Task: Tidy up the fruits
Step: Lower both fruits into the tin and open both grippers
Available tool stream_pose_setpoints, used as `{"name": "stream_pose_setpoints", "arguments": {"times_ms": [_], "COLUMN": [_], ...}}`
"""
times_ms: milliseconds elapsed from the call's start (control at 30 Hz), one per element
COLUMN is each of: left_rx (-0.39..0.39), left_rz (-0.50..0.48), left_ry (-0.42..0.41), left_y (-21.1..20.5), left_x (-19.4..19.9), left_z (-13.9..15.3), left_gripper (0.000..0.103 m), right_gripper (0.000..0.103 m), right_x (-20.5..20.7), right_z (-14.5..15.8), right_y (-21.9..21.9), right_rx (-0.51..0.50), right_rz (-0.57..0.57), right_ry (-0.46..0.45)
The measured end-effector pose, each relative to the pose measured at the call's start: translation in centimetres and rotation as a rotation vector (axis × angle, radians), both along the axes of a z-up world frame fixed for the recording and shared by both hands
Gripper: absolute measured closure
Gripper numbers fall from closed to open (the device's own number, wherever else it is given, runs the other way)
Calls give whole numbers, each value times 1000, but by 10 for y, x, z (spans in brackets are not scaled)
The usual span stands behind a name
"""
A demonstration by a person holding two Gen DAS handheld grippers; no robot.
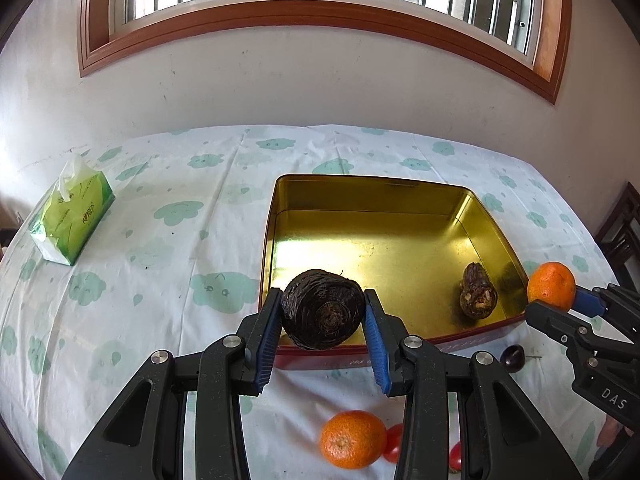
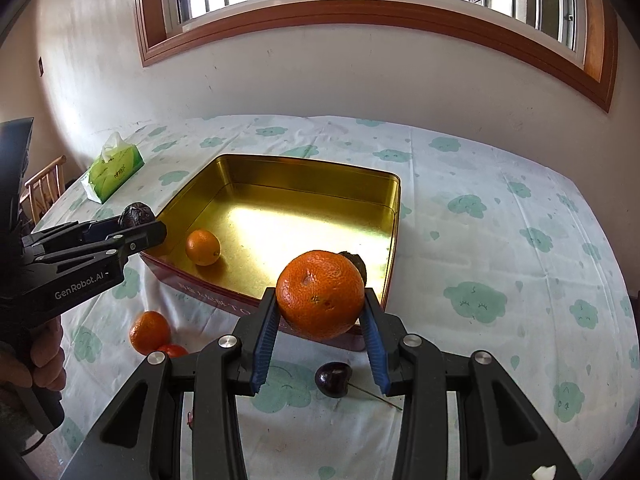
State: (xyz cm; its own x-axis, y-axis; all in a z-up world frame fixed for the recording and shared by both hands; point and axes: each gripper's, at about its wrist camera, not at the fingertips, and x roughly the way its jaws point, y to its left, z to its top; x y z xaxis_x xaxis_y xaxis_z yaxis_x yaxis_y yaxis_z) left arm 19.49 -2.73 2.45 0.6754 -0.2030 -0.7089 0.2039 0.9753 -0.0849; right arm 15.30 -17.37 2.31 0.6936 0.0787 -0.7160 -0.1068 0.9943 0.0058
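Tissues in a green box (image 1: 72, 220) are sitting far left on the counter (image 1: 160, 240), which is wearing a white cloth printed with green clouds. Moving right, the left hand-held gripper (image 1: 323, 312) is clamping its blue pads on a dark, ridged water chestnut (image 1: 323, 312), holding it in the air over the near rim of the gold tin (image 1: 360, 200). A person's hand (image 2: 44, 356) is gripping that tool's handle at the left edge of the right wrist view. Below the tin's near wall, a loose tangerine (image 1: 352, 445) is lying on the cloth with small red fruits (image 1: 394, 442) touching it. Inside the tin, a small orange fruit (image 2: 203, 247) is resting near the left wall, and a second brown chestnut (image 1: 478, 290) is lying near the right front corner. Further right, the right hand-held gripper (image 2: 320, 308) is squeezing a tangerine (image 2: 320, 294) between its pads, lifted clear of the cloth just above the tin's near right corner. A dark cherry (image 2: 333, 378) with its stem is lying on the cloth beneath that gripper, just outside the tin.
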Motion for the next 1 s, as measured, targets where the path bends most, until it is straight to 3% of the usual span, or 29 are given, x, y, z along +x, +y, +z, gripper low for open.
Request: {"name": "stream_pose_setpoints", "arguments": {"times_ms": [500, 1000], "left_rx": [19, 25], "left_rz": [-6, -21], "left_ry": [50, 63], "left_y": [-2, -10], "left_x": [25, 22], "left_z": [-22, -30], "left_gripper": [63, 63], "right_gripper": [66, 66], "right_x": [37, 43], "right_z": [-19, -32], "right_y": [8, 12], "right_rx": [5, 3], "right_rz": [9, 20], "right_ry": [43, 73]}}
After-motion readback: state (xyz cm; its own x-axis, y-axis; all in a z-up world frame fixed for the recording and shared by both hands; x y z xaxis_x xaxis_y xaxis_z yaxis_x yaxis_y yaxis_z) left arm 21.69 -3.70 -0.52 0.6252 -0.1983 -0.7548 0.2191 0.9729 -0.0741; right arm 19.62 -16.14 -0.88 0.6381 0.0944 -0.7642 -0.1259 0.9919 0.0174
